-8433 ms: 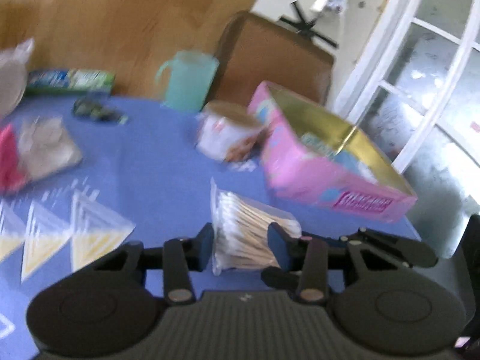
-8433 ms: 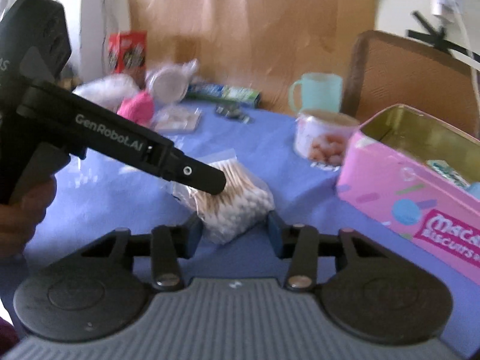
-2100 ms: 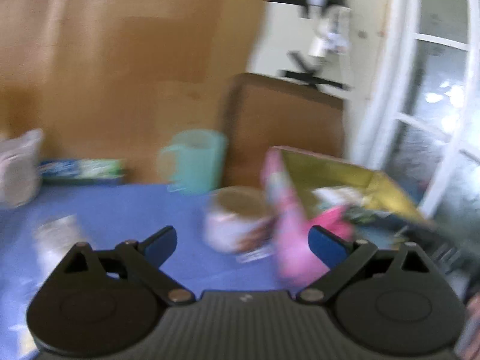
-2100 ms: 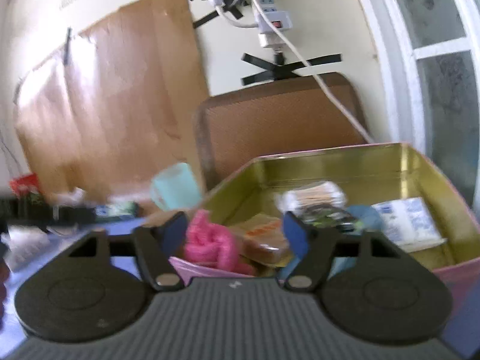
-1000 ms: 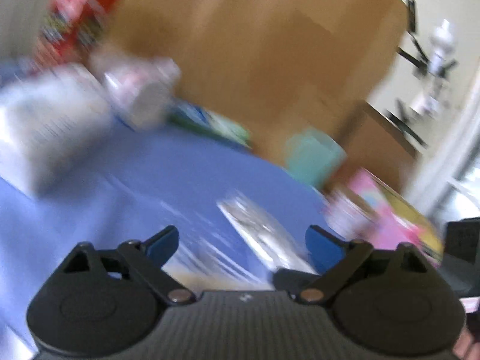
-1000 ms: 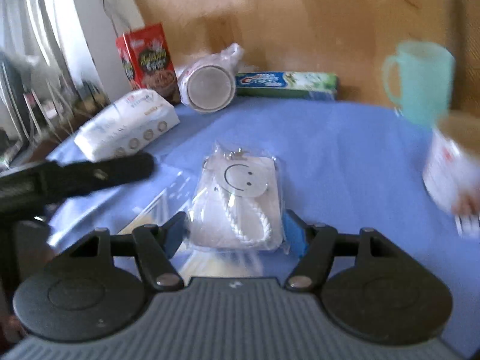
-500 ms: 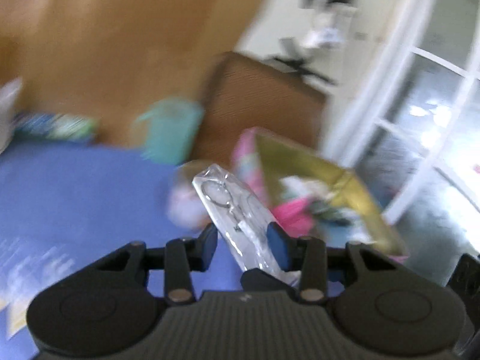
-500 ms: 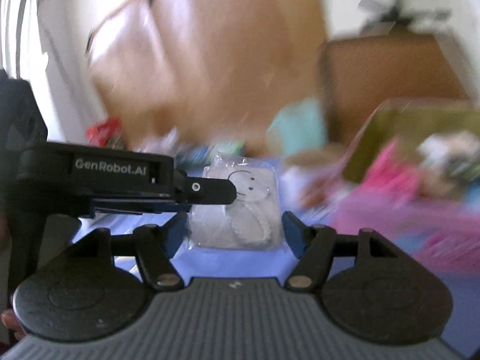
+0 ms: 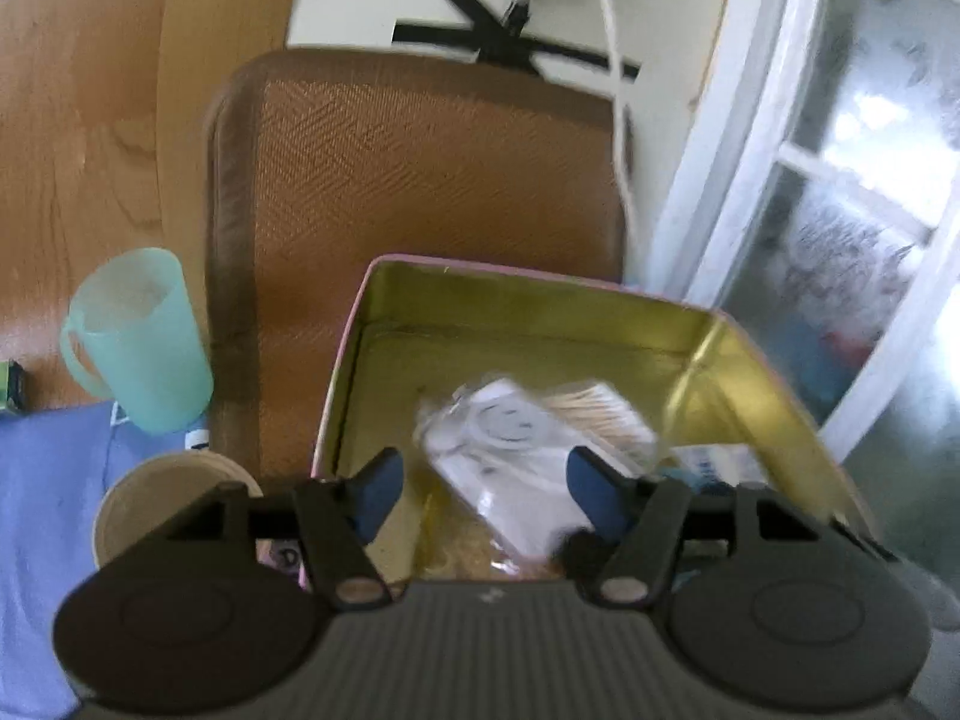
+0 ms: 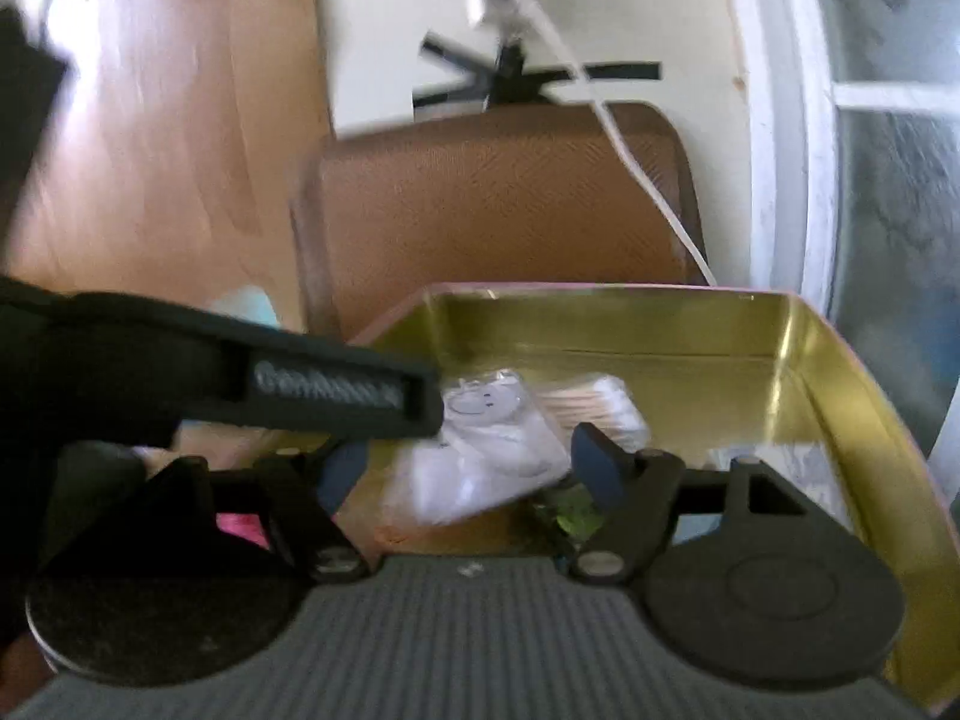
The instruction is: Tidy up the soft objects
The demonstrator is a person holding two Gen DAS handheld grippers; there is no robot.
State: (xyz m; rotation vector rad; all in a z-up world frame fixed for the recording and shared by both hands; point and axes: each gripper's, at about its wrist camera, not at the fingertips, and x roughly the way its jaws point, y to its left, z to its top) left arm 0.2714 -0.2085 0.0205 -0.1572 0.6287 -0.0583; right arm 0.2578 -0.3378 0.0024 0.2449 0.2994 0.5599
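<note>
Now, in the left wrist view, the left gripper point(image 9: 480, 483) hangs over the open pink tin point(image 9: 354, 324), pointing down into it. Its jaws have just been opening and stand apart, the blue pads clear of the clear packet with the smiley tag point(image 9: 510, 456), which lies loose between and below them, inside the tin. The packet's long axis runs from the far left toward the near right, slanted across the line between the pads. It rests partly over the bag of cotton swabs point(image 9: 600, 414), which sits just beyond it toward the tin's right wall. Left of the packet the gold floor is bare; the near rim is hidden under the gripper body. Outside the tin, a mint mug point(image 9: 138, 342) and a round tub point(image 9: 162, 498) stand on the blue cloth to the left.

From the right wrist view, the right gripper point(image 10: 468, 468) also faces into the tin, released, its jaws having just widened and gripping nothing. The packet lies ahead between its pads but lower, tilted; whether it has fully settled I cannot tell for blur. The left gripper's finger crosses from the left, its tip just beside the packet's upper corner, so the left is nearer. I judge the way out is upward, free of the tin walls
</note>
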